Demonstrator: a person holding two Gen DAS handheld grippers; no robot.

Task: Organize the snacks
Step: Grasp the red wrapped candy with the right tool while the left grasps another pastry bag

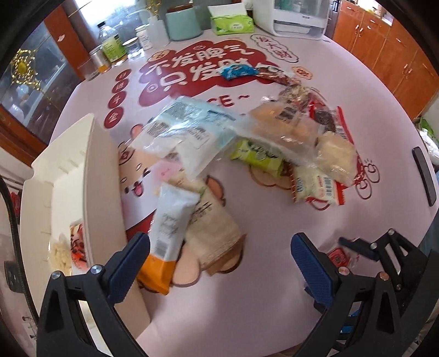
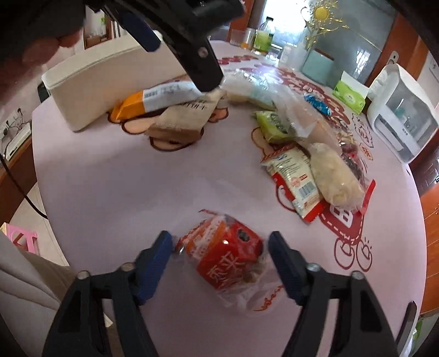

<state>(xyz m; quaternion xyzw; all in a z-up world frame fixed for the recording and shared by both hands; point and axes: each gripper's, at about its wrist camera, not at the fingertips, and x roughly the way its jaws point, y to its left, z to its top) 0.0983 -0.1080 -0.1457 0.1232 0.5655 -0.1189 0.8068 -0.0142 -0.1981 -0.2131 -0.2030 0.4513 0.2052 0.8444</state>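
Red-wrapped snack (image 2: 230, 258) is sitting between my right claw's (image 2: 219, 247) parted, non-gripping fingers at lower centre, most packets still awaiting the cream bin (image 2: 90, 82).

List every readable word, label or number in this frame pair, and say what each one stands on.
"不发脾气" and "只发财": large white characters on the tablecloth print.
"CE~": end of a partly covered word on the same print.
"枣来": white characters on the red snack packet between the right gripper fingers.
Barcodes and small print on the other packets, the tissue pack and the bottles: too small or blurred.
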